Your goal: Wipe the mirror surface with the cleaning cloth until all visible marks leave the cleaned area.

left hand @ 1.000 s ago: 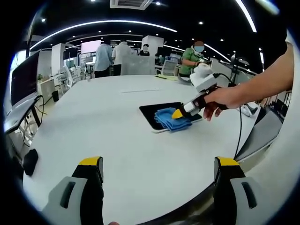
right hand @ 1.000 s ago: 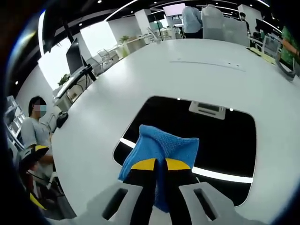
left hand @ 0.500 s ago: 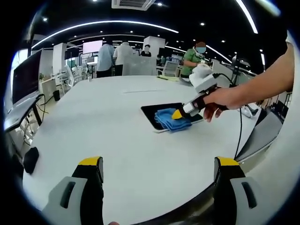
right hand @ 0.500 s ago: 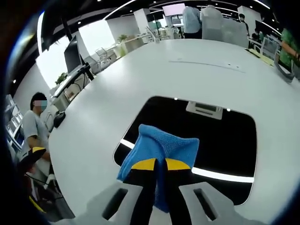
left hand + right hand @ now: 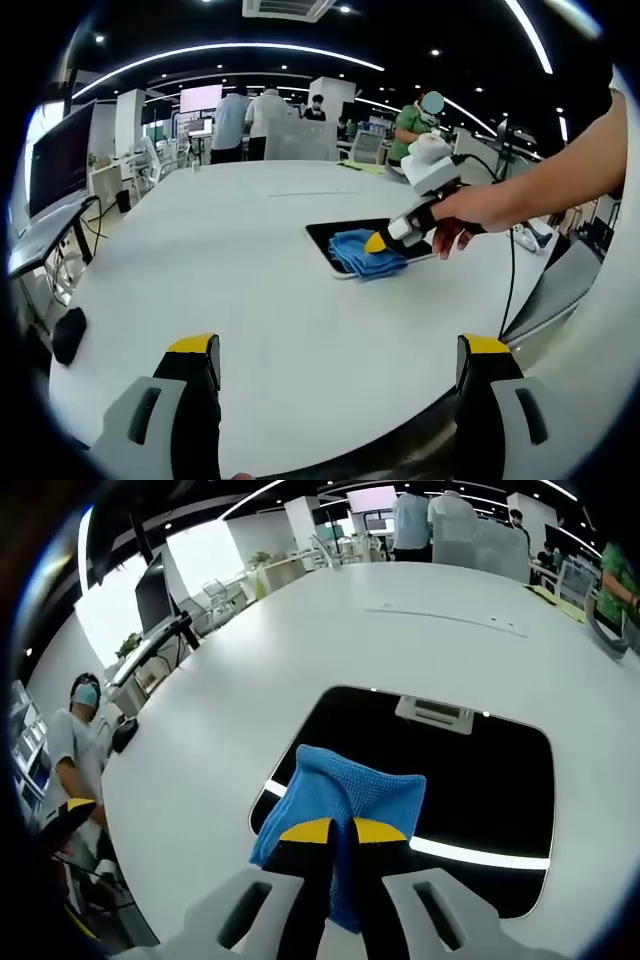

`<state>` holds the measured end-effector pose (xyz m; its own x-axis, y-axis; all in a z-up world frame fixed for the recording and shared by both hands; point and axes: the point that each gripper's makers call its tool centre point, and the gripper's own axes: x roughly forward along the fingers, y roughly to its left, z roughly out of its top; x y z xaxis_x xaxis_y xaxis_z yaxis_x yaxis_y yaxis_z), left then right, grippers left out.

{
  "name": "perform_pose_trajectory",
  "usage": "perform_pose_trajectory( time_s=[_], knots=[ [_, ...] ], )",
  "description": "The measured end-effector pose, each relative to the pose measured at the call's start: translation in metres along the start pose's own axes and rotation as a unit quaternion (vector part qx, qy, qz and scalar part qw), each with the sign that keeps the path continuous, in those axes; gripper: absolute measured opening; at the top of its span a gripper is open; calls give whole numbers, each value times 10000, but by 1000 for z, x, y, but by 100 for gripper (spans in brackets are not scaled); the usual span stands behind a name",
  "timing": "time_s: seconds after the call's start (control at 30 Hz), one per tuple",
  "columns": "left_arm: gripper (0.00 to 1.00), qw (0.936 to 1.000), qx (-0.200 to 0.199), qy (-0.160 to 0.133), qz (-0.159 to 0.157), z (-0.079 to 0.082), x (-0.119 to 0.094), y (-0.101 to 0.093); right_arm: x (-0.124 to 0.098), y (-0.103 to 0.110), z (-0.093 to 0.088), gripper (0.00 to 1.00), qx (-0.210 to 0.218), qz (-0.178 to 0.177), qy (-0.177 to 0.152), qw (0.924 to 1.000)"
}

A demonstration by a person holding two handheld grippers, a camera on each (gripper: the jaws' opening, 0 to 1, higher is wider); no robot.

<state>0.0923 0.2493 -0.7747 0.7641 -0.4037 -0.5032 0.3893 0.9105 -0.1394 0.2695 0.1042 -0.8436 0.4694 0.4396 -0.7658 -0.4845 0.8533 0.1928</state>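
A broad white worktop (image 5: 230,260) is seen stretching away to a far edge where several people (image 5: 250,120) stand among desks and monitors. In the left gripper view its near edge curves across the bottom, and wide bare surface lies to the left of and in front of the mirror. A dark rectangular mirror (image 5: 470,780) lies flat on the worktop toward the right side, with white surface open on all four of its edges; ceiling lights are reflected in it as a bright band. In the left gripper view the mirror (image 5: 330,235) is seen well apart from the near edge.

A bare forearm (image 5: 570,170) is extended in from the right, and the hand (image 5: 470,215) is wrapped around the right gripper's handle, which slopes down toward the mirror. The right gripper (image 5: 343,832) is clamped on the blue cleaning cloth (image 5: 345,790), its yellow-tipped jaws pressed together with a fold of cloth between them. The cloth is spread on the mirror's near left corner, overlapping that edge. In the left gripper view the right gripper (image 5: 378,242) is seen touching the cloth (image 5: 362,254).

The left gripper (image 5: 340,350) is held low above the near worktop, its jaws spread wide with nothing between them.
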Motion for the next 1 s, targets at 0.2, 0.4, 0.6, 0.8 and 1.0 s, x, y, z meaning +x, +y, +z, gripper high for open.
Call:
perform_pose_trajectory(
  time_s=[0.2,0.4,0.6,0.8,1.0],
  knots=[
    [99,10000,-37,-7,24,-1,-3,3,3,6,2,2,-51,-11,39,10000],
    [99,9999,-68,-52,54,1,-4,6,5,8,3,2,-80,-50,46,9999],
    [99,10000,-66,-44,40,0,-5,6,9,8,4,2,-101,-56,42,9999],
    [99,10000,24,-20,21,0,-7,3,12,10,5,2,-106,-91,11,9999],
    [99,9999,103,-11,22,1,-6,0,14,11,7,2,-150,-125,14,9998]
  ],
)
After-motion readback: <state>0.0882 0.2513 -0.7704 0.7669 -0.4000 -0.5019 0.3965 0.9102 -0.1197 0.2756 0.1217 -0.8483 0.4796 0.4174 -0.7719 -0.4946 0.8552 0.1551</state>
